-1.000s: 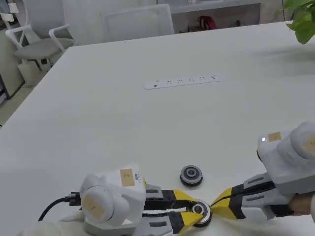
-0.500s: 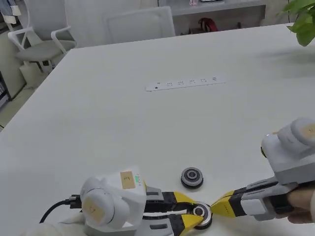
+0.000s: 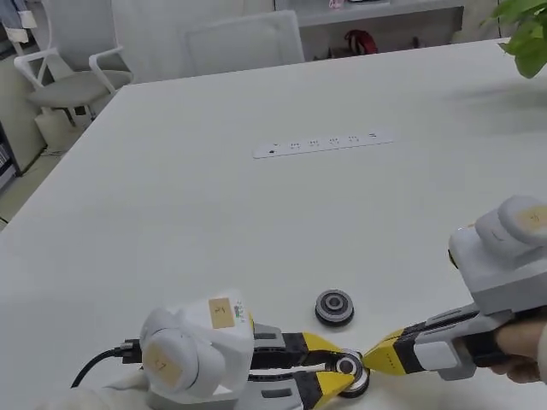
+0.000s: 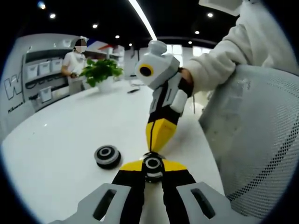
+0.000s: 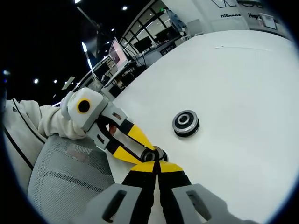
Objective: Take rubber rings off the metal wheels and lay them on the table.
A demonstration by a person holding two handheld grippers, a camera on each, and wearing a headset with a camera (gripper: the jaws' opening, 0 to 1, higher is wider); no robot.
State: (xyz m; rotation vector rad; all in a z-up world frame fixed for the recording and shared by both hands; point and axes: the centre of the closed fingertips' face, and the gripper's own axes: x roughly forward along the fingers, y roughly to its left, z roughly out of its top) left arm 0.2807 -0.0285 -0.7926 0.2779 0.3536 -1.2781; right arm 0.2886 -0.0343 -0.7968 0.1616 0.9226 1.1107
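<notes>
Item one: metal wheel (image 3: pixel 349 369), at the table's near edge, clenched across its rim by our left gripper (image 4: pixel 153 166), evidently to brace it. Its rubber ring (image 4: pixel 153 174) is, we judge, not yet off.

Item two: right gripper (image 5: pixel 158 167), jaws pressed together at that wheel's rim. We cannot tell whether they pinch the ring.

Item three: second wheel (image 3: pixel 333 307), lying flat just beyond, apart from both grippers.

Surface: white table (image 3: pixel 214 213), with a power strip (image 3: pixel 323 143) far off.

Room: chairs (image 3: pixel 73 73), potted plant (image 3: pixel 526 34).

head: high, forward-down | gripper views: low, close, face-to-face | shared: held wheel (image 3: pixel 347 367)
</notes>
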